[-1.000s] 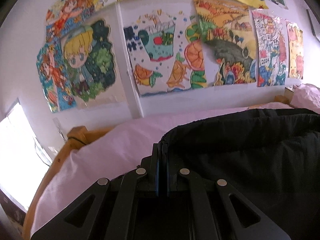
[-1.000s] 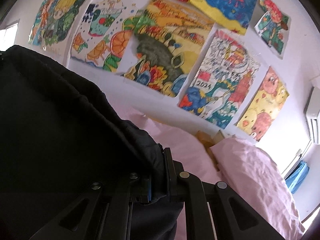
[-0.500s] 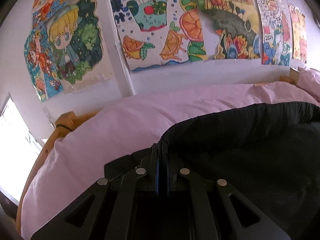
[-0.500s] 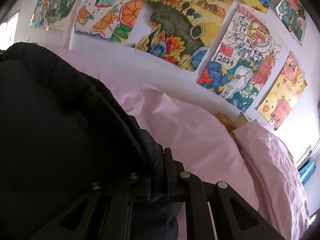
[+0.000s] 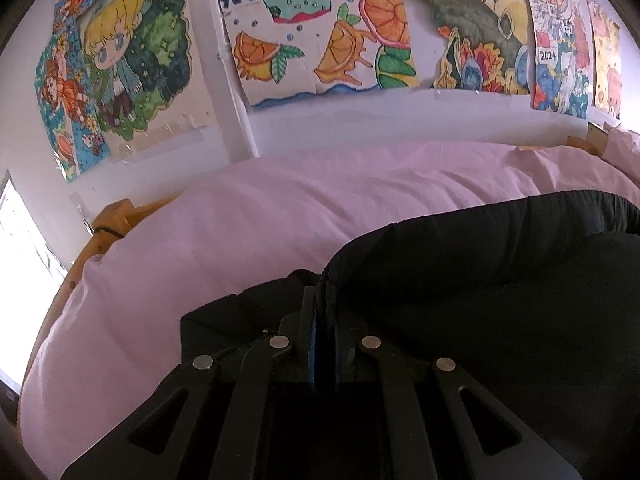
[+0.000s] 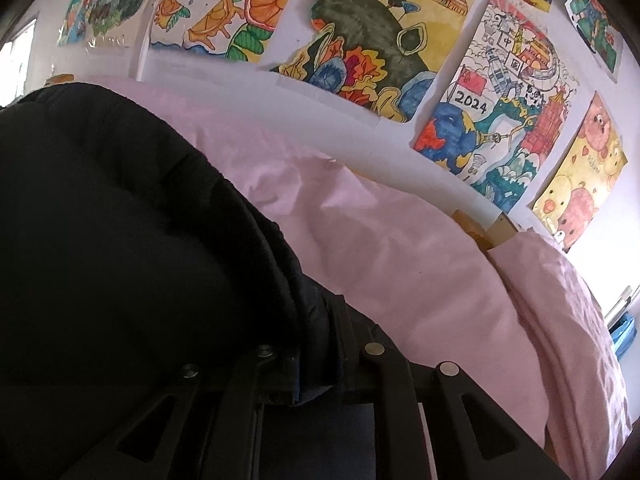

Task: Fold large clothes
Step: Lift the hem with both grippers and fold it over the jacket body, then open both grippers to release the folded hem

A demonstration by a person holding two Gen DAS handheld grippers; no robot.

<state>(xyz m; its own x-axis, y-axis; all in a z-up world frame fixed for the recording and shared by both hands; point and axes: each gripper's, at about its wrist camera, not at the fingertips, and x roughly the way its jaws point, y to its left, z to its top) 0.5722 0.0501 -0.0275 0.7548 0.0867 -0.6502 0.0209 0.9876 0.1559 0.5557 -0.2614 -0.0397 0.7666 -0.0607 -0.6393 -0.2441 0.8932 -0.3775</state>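
Both cameras have tipped downward over the last second: the wall drawings (image 5: 328, 36) now sit higher in each view and far more pink bedding (image 5: 248, 216) shows below them, so you are lowering the garment toward the bed. One black padded garment (image 5: 500, 300) is in play, gripped at two points. Your left gripper (image 5: 324, 332) is clenched on a bunched hem or edge, its jaws pressed together with dark cloth pinched between them; from there the garment runs off to the right. Your right gripper (image 6: 320, 356) is likewise clamped on an edge of the same black padded garment (image 6: 120, 220), which spreads to the left of that claw. The held edge therefore spans between your two hands, its long axis running roughly parallel to the wall, and neither hand is clearly nearer the bedding. The garment hangs just above or resting on the pink cover; contact cannot be told. Count: one garment, two grippers, one bed, one pink pillow (image 6: 560, 304) at the right, at least six drawings.
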